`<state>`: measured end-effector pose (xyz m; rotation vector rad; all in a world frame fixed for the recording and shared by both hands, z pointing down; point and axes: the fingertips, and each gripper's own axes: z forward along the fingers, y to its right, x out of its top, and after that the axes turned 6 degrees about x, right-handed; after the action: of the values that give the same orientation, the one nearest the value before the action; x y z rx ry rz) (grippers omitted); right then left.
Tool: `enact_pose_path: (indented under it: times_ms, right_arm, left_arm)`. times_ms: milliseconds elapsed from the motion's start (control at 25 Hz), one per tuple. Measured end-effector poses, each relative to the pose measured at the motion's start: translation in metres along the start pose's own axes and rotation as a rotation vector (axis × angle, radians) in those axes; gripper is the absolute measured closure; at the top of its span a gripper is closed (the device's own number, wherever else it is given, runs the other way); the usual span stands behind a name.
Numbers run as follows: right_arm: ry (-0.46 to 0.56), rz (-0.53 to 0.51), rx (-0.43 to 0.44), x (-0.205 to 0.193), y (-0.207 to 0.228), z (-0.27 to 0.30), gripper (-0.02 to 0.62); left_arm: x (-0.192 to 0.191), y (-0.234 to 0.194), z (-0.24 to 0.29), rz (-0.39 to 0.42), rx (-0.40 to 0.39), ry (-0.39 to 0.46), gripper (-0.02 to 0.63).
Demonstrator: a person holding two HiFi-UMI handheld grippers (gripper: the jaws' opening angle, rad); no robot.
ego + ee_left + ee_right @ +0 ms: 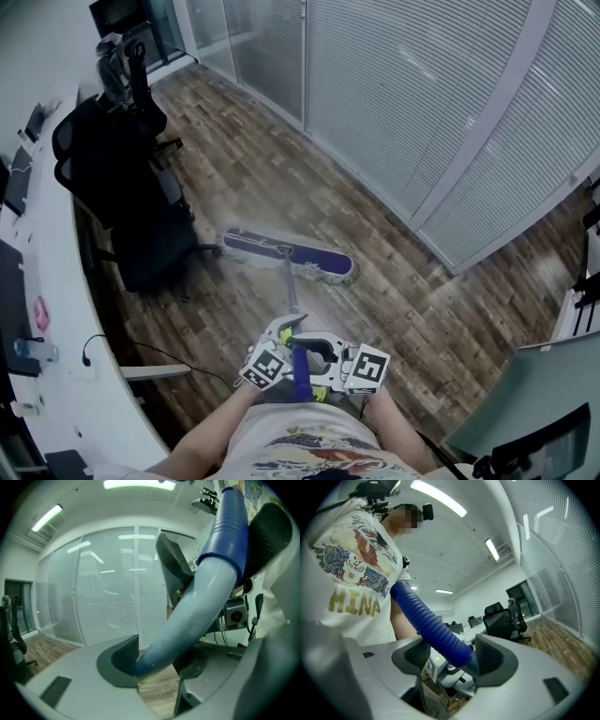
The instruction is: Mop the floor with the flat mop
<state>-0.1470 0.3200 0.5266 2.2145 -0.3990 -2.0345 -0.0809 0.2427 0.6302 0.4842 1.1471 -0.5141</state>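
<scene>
Far left in the head view: a white curved desk [66, 319], smooth and glossy, with a thin black cable trailing over its edge. Just beside it, black office chairs [103, 164], padded and mesh-backed, at least two, overlapping so that no exact count can be given.

Underfoot: floor [234, 159] of dark brown wood-look planks, matt and streaky, laid on a diagonal.

In the middle of that floor: one flat mop [289, 256], lying flat on the planks between the chairs and the glass wall. Long narrow rectangle, purple on top, pale and fringed at the edges. Rising from its centre towards the person: one mop handle [292, 298], a slim grey pole below, thicker pale blue tube higher up, dark blue ribbed sleeve at the top end.

Near the bottom edge, side by side on that handle: two grey plastic grippers, each with a black-and-white marker cube. Left gripper [286, 330] clenched on the smooth pale blue part, seen in the left gripper view as a tube wedged between its dark ribbed pads [125, 652]. Right gripper [317, 349] clamped just beside it on the dark blue ribbed sleeve, seen in the right gripper view pressed between its two pads [417, 654].

Right of the mop: a glass partition [422, 103] with white frames and closed white horizontal blinds, running diagonally across the room.

Overhead in both gripper views: white ceiling with long strip lights.
</scene>
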Motion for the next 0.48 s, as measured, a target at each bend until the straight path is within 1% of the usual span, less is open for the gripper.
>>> enact_pose_path:
  times_ms: [80,200,360,480]
  right_arm:
    - [0.003,-0.001,0.008,0.007,0.022,0.003,0.328]
    - [-0.029,-0.024,0.033,0.016,0.062,0.010,0.327]
    - [-0.084,-0.016,0.041,0.022,0.125,0.031,0.328]
    - [-0.087,-0.013,0.026,0.030,0.176,0.045,0.327]
  left_arm:
    - [0.004,-0.021,0.009,-0.010,-0.007,0.012,0.442]
    - [0.006,-0.058,0.027,-0.003,-0.028,0.002,0.436]
    - [-0.004,-0.121,0.048,0.012,-0.053,-0.040,0.433]
    - [-0.010,-0.169,0.066,0.026,-0.076,-0.068,0.431]
